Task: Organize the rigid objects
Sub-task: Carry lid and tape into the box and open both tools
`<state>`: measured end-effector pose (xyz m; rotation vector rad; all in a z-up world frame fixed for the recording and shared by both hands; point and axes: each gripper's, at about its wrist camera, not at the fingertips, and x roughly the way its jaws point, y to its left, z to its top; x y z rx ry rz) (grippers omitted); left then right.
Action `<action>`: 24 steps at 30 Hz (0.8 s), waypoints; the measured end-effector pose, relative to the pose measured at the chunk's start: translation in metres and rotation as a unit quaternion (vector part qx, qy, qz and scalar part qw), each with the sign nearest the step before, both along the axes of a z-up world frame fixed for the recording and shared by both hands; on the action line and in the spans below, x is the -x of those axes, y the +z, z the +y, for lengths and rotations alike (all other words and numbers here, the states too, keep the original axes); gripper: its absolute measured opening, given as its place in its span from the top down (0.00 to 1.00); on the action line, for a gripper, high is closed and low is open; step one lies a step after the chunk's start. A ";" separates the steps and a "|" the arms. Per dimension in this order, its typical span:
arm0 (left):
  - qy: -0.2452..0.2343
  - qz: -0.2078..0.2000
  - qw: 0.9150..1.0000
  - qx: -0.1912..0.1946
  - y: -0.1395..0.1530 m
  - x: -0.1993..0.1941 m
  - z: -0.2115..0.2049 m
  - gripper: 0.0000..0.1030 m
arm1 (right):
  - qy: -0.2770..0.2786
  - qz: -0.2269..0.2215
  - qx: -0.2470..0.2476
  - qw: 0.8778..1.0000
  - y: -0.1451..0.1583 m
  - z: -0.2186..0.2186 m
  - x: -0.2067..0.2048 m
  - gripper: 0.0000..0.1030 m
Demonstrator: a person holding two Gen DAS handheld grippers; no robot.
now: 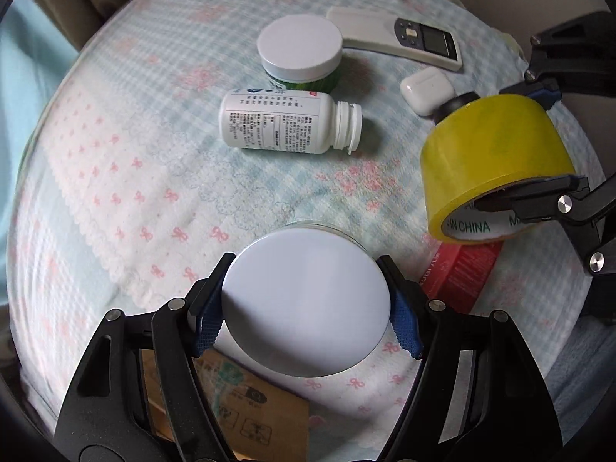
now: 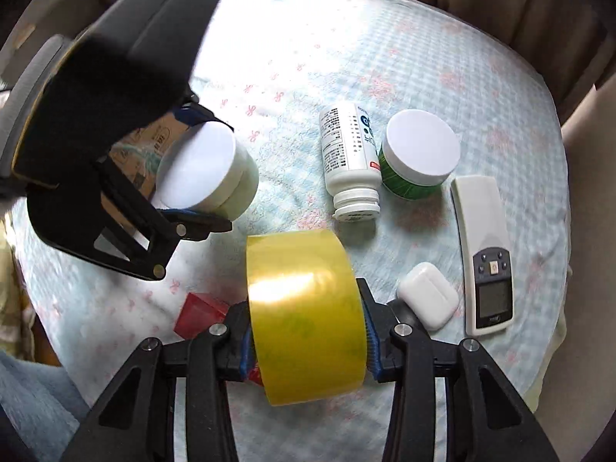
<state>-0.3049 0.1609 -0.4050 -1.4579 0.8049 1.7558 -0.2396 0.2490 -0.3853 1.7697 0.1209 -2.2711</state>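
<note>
Both tools are mid-pickup, each carrying a load above the round table in its pale blue checked cloth with pink bows (image 1: 115,177). The left gripper (image 1: 306,310) is clamped across a white round-lidded plastic jar (image 1: 306,302), with a brown cardboard box (image 1: 246,408) under its fingers. The right gripper (image 2: 306,340) is clamped on the flat faces of a yellow roll of packing tape (image 2: 304,319), lifted over a small red box (image 2: 196,313). Next, as I judge it, each load needs carrying to a container and lowering in before the jaws part.
</note>
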 end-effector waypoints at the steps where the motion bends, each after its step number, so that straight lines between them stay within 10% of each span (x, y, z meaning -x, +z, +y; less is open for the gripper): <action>1: 0.014 0.001 1.000 -0.006 0.012 0.001 0.002 0.33 | -0.009 -0.006 0.009 1.000 0.004 0.000 -0.003 0.62; 14: 0.200 0.003 0.975 -0.093 0.117 -0.015 -0.087 0.33 | -0.068 -0.001 0.052 0.996 0.089 -0.015 -0.019 0.62; 24: 0.253 0.042 0.962 -0.090 0.147 -0.017 -0.209 0.33 | -0.088 0.018 0.053 0.995 0.146 -0.090 -0.011 0.62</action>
